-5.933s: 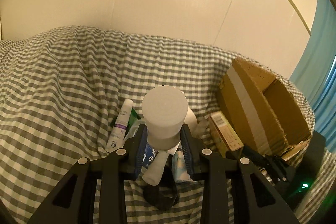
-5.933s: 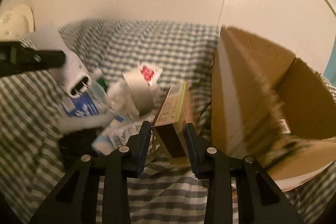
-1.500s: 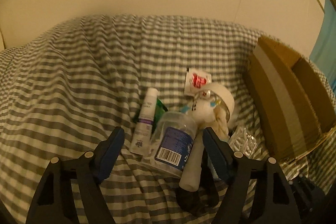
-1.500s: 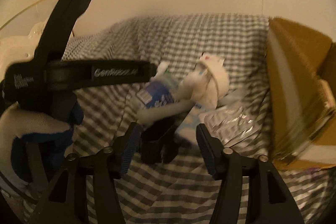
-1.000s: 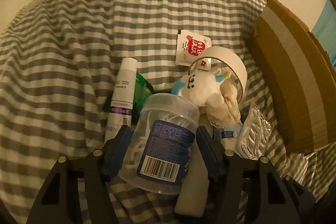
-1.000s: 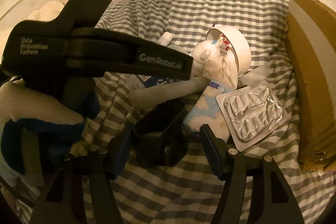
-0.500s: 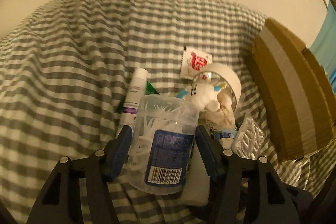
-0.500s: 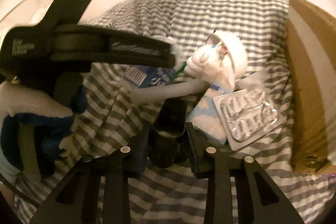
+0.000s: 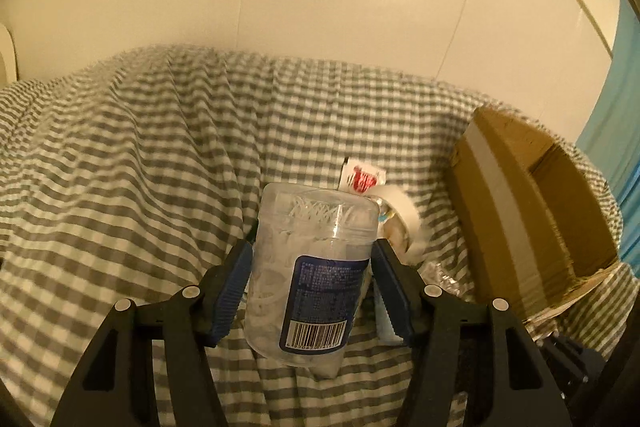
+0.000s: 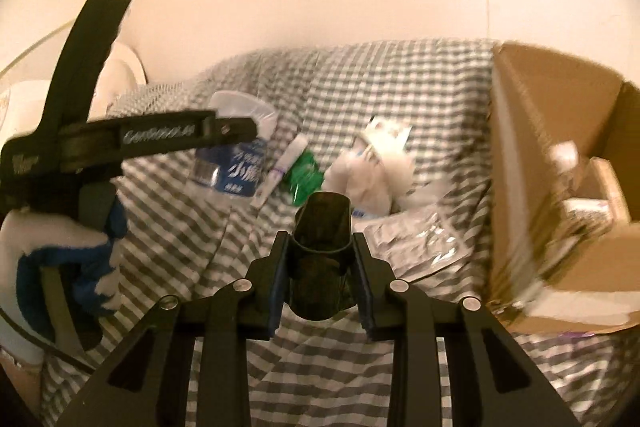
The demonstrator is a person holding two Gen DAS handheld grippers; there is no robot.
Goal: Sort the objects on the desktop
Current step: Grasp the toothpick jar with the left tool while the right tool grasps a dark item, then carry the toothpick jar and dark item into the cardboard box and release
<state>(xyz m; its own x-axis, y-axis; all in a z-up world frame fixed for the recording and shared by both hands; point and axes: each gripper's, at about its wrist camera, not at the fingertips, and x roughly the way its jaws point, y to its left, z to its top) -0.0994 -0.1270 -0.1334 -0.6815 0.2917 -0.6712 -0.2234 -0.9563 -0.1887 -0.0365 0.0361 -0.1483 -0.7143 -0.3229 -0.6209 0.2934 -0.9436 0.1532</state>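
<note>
lifted since earlier – clear jar (image 9: 310, 267), blue label | left tongs (image 9: 312, 291) clamp it

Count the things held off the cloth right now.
2. A clear jar sits clamped in the left gripper; a dark cup is clamped in the right gripper. Nothing else looks lifted.

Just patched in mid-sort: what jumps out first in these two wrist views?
Both grippers are loaded. The left gripper holds a clear plastic jar with a blue barcode label, raised above the checked cloth. The right gripper clamps a dark open-topped cup. At the right edge stands an open cardboard box with items already inside, and a small pile of leftover objects lies on the cloth between.
</note>
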